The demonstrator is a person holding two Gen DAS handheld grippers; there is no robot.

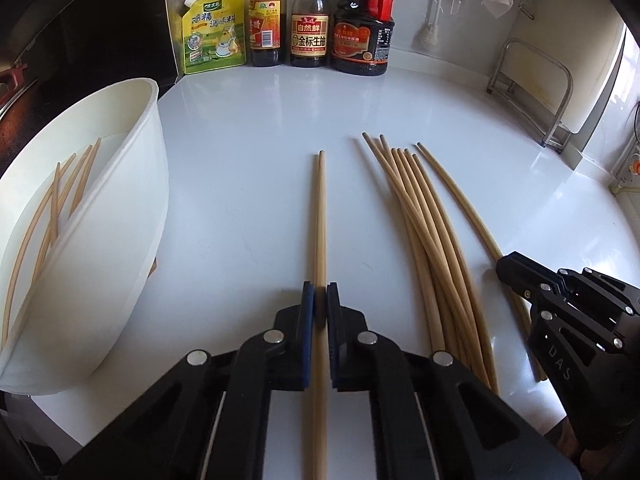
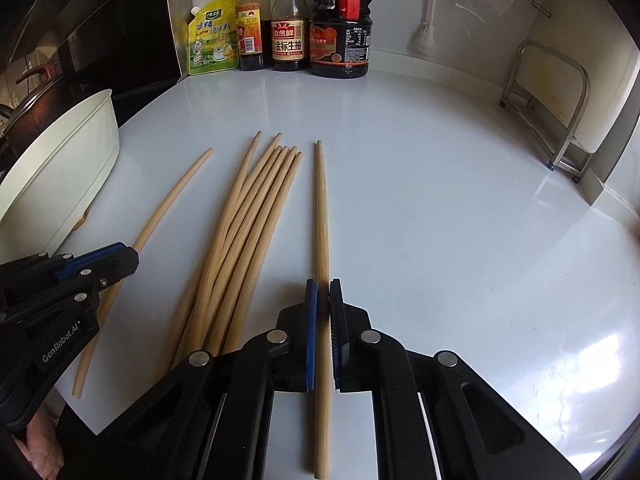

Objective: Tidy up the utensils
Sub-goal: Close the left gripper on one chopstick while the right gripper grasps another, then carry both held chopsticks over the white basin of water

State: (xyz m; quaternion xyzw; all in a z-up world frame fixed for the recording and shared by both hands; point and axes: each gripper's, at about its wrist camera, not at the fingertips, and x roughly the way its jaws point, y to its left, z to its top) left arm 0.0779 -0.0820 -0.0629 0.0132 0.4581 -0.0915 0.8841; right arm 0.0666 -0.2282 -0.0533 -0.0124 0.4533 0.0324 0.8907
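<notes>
Nearest the lens, the left tool [image 1: 320, 304] is clamped on a single chopstick [image 1: 319, 216] running toward twelve o'clock, probably to carry it to the white bin [image 1: 132, 184] at nine o'clock, where several already lie. At three o'clock the loose bundle [image 1: 424, 232] waits on the surface [image 1: 248, 128]. Beyond it, the right tool [image 2: 323, 304] pinches the outermost chopstick [image 2: 322, 208], likely taken singly for control.

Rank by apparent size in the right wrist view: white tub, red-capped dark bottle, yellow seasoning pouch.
1. white tub, though nearness to the camera inflates it.
2. red-capped dark bottle.
3. yellow seasoning pouch, smallest.
</notes>
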